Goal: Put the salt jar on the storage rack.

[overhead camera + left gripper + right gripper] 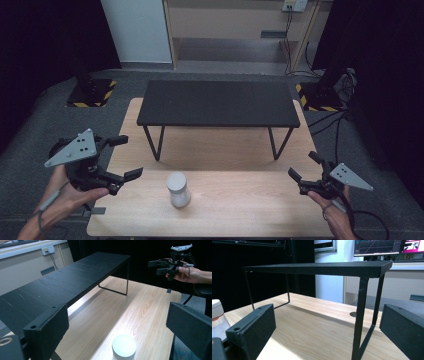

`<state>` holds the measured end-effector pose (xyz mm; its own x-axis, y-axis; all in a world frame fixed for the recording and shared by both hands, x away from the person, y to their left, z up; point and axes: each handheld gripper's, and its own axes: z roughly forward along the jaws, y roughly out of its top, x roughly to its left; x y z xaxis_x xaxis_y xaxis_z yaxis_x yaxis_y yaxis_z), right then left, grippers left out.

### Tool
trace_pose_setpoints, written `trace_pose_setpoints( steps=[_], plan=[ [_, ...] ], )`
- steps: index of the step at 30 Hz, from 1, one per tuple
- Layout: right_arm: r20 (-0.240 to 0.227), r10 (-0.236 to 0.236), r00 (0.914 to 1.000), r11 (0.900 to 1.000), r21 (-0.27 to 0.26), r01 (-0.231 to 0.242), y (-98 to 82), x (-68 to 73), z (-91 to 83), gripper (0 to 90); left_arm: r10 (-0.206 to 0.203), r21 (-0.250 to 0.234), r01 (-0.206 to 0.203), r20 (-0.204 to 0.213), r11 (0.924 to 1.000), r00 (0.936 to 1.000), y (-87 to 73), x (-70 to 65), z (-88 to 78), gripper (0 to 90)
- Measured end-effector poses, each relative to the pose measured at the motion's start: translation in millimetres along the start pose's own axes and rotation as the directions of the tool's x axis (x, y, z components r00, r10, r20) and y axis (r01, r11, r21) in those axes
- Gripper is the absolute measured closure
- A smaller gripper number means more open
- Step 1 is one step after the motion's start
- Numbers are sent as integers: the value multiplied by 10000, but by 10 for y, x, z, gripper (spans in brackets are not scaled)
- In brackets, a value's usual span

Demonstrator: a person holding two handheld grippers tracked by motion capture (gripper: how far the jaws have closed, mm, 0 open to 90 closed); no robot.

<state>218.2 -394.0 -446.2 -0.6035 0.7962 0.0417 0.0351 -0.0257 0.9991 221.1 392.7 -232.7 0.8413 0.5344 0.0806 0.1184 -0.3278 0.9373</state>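
Observation:
A small clear jar with a white lid (178,189) stands upright near the front middle of the wooden table (240,210). Behind it a low black metal shelf (218,102) on thin legs spans the table. My left gripper (129,157) hovers open just left of the jar, nothing between its jaws. My right gripper (301,165) is held open at the table's right edge, well apart from the jar. In the left gripper view the jar lid (124,346) sits low between the jaws and the right gripper (160,267) shows beyond. The jar (216,315) is at the right gripper view's left edge.
The shelf top (319,266) and its front leg (359,317) stand close ahead of the right gripper. Two stand bases with yellow-black stripes (92,92) (320,97) and cables (335,125) lie on the grey floor. A wooden cabinet (235,25) is at the back.

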Motion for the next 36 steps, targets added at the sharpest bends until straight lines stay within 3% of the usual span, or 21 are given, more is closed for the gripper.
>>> trace_pose_setpoints(
  steps=[12,24,36],
  plan=[
    [129,-31,9999,10000,-29,31,5,17,-14,5,-248,-114,244,-404,9996,9989,-86,-91,-54,35],
    [459,9,9989,10000,-21,-8,-2,-7,-35,7,-203,-168,194,-575,9997,9981,-129,-202,-95,35],
    [626,125,9980,9999,-37,-123,-16,-27,-56,7,-474,-111,467,-671,9988,9966,-279,-246,42,35]
  ],
)
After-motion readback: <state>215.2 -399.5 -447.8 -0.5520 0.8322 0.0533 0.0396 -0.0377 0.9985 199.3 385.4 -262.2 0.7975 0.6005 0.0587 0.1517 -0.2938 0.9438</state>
